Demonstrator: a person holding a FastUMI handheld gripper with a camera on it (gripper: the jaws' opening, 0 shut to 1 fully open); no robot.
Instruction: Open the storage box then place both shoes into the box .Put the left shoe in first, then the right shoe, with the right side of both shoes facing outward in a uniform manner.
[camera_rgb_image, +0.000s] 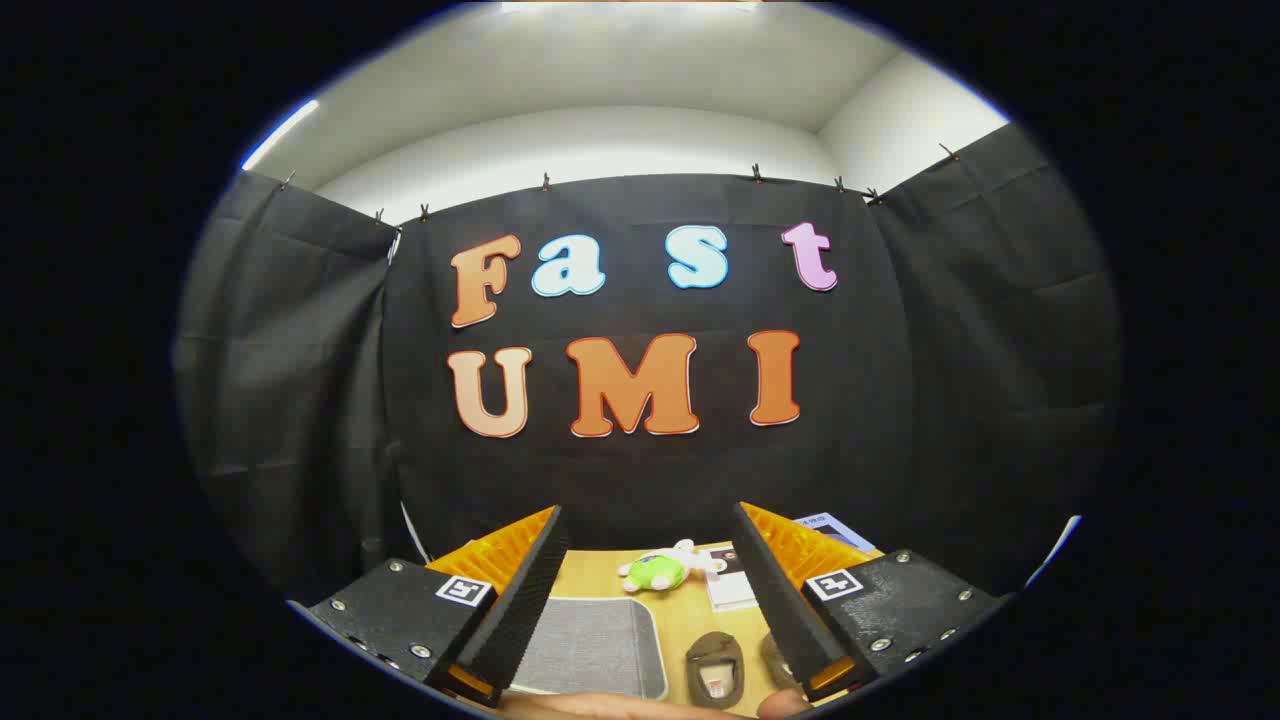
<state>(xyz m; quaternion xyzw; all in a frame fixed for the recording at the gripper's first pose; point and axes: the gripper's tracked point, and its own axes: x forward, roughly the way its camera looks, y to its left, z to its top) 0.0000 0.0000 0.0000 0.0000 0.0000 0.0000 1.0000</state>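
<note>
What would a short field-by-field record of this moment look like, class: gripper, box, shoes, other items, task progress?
gripper: gripper open, fingers spread wide, holding nothing, raised above the table
storage box: grey box on the wooden table, between the fingers, lid apparently closed
shoes: brown shoe beside the box; second shoe partly hidden behind the right finger
other items: green and white plush toy beyond the box; booklets next to it
task progress: box not yet opened, both shoes outside it

Hand-held gripper (650, 530) with 2 ribbed wedge fingers, silver-screwed housings, 2 square black-and-white marker tags.
</note>
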